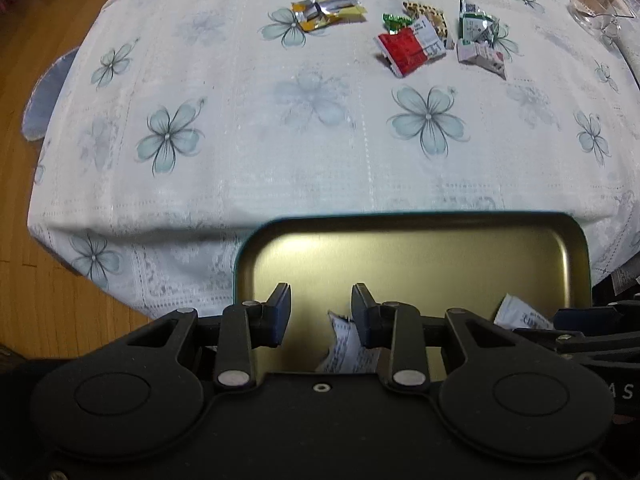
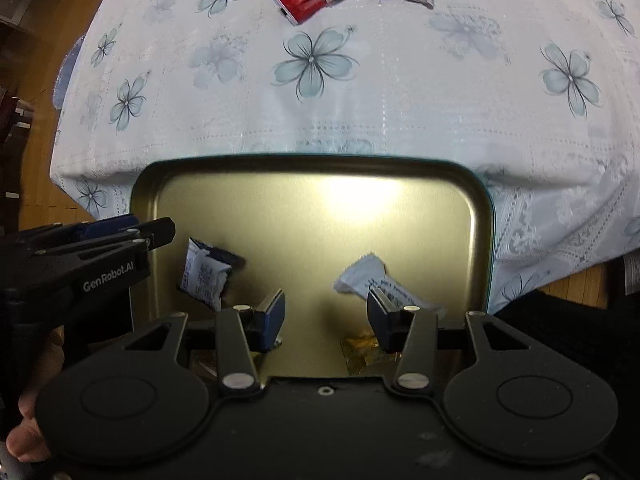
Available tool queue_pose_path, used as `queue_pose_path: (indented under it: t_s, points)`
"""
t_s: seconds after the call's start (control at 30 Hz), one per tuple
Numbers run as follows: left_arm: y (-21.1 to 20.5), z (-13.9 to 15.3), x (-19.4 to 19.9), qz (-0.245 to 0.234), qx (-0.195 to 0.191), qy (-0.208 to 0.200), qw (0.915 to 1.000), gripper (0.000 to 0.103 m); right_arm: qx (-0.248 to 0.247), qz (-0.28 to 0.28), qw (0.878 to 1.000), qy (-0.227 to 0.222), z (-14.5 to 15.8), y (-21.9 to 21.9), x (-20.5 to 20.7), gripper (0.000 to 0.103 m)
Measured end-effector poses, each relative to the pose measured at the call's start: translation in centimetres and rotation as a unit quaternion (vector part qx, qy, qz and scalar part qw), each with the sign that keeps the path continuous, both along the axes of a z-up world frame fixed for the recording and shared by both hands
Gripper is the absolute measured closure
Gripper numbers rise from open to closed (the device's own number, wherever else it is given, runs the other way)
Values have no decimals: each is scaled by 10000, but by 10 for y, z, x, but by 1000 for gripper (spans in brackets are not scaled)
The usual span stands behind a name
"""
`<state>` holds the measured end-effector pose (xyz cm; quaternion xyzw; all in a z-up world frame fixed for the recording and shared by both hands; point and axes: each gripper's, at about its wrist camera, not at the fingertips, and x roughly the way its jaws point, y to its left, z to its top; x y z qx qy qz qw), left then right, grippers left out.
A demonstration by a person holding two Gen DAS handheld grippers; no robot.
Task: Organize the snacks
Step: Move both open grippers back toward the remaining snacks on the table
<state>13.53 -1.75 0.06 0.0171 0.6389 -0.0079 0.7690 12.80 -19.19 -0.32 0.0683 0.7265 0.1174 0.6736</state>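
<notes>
Both grippers, left (image 1: 321, 312) and right (image 2: 326, 318), parted, empty, above gold rectangular metal tin (image 2: 476, 220) holding small wrapped snacks. Red foil snack packet (image 1: 402, 50) on floral tablecloth (image 1: 240, 140): likely light, crinkly, slippery; pinch crimped edge.

- I am in a home, at what looks like a dining table (image 1: 280, 160) under a white lace tablecloth (image 2: 400, 100) printed with pale blue flowers.
- Wood plank flooring (image 1: 24, 280) shows past the tabletop's left edge.
- A clear glass bowl (image 1: 596, 12) sits at its far right corner.
</notes>
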Motion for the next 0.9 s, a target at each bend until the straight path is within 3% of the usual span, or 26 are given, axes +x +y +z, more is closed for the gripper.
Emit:
queue_pose_path:
  t_s: [0.1,0.27,0.5,0.7,0.9]
  points:
    - [0,5,22,-44,31,-170,9998,61,86,-29,9997,-228,7,-3,28,56]
    - [-1,9,62,-36,54,-341,9994,61,-305,-282,9950,-913,22,-10,80,55]
    - [0,12,119,16,-3,-528,9986,61,-672,-1361,9751,-1616,28,-30,143,55]
    - [6,9,172,24,14,-731,9973,61,-599,-2044,9645,-1562,13,-49,187,56]
    - [6,-4,220,50,-84,-945,9955,61,-256,-2170,9680,-1234,-6,-58,204,56]
